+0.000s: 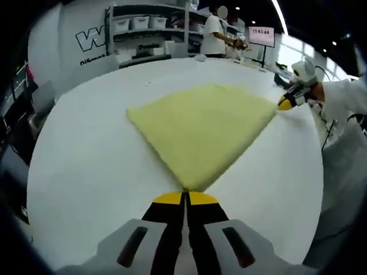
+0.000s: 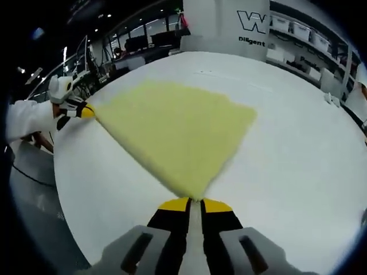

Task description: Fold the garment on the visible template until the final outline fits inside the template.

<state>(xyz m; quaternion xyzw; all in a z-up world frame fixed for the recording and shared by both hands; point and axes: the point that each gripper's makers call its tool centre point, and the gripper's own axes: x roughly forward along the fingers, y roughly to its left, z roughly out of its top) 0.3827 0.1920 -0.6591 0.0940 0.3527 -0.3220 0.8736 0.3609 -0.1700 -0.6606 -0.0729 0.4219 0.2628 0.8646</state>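
Beyond the jaws in the left gripper view, past the far edge of the white table [image 1: 86, 166], stand shelves with storage bins [image 1: 140, 23], a wall with large lettering [image 1: 92, 40], a person in a white shirt [image 1: 215, 34] and a screen [image 1: 261, 35]. Nothing lies on the table between the jaws and the cloth.

The yellow garment [image 1: 200, 129] lies flat on the table straight ahead of the left gripper [image 1: 185, 193], whose yellow-tipped jaws are pressed together on the nearest corner of the cloth. From that corner the cloth fans out wide away from the jaws, its long axis running across the view, to a corner at the upper right where the right gripper [image 1: 285, 103] comes in, held by a white-sleeved arm [image 1: 344, 97].

In the right gripper view the garment [image 2: 178, 129] likewise widens away from the right gripper [image 2: 195, 200], jaws closed on its near corner. The left gripper [image 2: 87, 111] meets the far corner at upper left; its jaws look closed on it.
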